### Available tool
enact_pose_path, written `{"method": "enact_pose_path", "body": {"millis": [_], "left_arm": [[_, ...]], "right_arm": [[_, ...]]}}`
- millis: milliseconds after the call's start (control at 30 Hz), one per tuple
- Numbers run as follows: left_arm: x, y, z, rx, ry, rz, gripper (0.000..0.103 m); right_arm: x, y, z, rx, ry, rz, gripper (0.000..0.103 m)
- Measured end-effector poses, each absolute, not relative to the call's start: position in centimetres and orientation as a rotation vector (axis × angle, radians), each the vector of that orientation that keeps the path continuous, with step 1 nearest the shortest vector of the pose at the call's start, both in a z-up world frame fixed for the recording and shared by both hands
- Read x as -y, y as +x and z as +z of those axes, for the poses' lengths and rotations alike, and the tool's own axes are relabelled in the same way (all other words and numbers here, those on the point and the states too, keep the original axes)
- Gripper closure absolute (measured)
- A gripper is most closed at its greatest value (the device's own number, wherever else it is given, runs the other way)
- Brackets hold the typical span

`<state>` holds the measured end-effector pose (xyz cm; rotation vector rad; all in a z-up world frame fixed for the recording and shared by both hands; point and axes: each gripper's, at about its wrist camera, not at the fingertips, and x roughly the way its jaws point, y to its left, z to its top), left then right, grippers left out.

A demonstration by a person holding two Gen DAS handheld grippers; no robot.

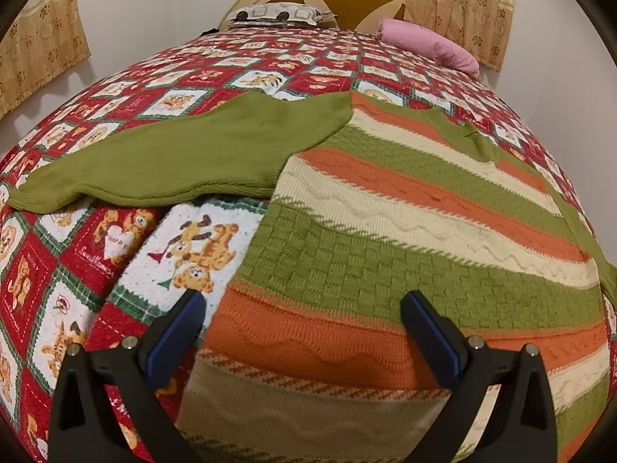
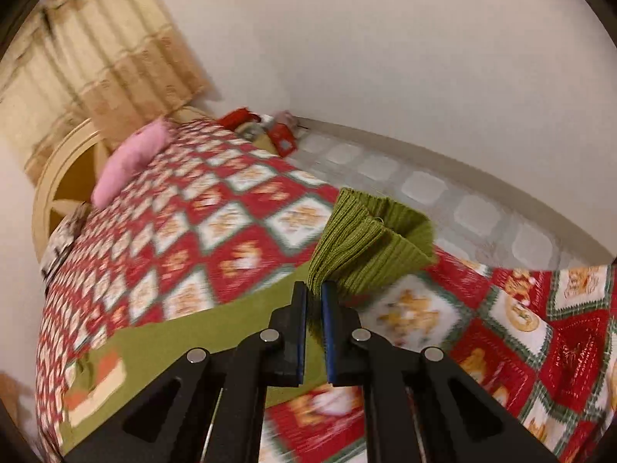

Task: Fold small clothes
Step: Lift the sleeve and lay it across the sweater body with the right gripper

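A small knit sweater (image 1: pixel 385 239) with green, orange and cream stripes lies flat on the bed. Its plain green sleeve (image 1: pixel 173 154) stretches out to the left. My left gripper (image 1: pixel 302 308) is open just above the sweater's lower body, holding nothing. My right gripper (image 2: pixel 315 293) is shut on the ribbed green cuff (image 2: pixel 370 239) of the other sleeve and holds it lifted above the bed. The green sleeve (image 2: pixel 231 324) trails down left from the fingers to the striped body (image 2: pixel 96 382).
The bed carries a red and white patchwork quilt (image 1: pixel 115 262) with bear pictures. A pink pillow (image 1: pixel 428 42) and a patterned pillow (image 1: pixel 277 13) lie by the headboard. Curtains hang at both sides. A tiled floor (image 2: pixel 443 193) and wall lie beyond the bed's edge.
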<state>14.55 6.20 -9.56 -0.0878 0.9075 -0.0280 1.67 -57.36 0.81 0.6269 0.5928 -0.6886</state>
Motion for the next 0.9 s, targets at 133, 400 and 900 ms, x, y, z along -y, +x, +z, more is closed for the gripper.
{"method": "enact_pose_path", "body": {"millis": [133, 400, 900], "left_arm": [[-6.4, 14.5, -9.5, -0.906, -0.095, -0.033, 0.0], [-6.7, 14.4, -9.5, -0.898, -0.118, -0.046, 0.0], [-8.0, 14.2, -9.1, -0.865, -0.212, -0.072, 0.0]], "right_arm": [[51.5, 4.4, 4.1, -0.588, 0.519, -0.606, 0.096], [37.9, 9.9, 7.9, -0.606, 0.322, -0.385, 0.096], [16.5, 21.0, 1.1, -0.748, 0.158, -0.073, 0.097]]}}
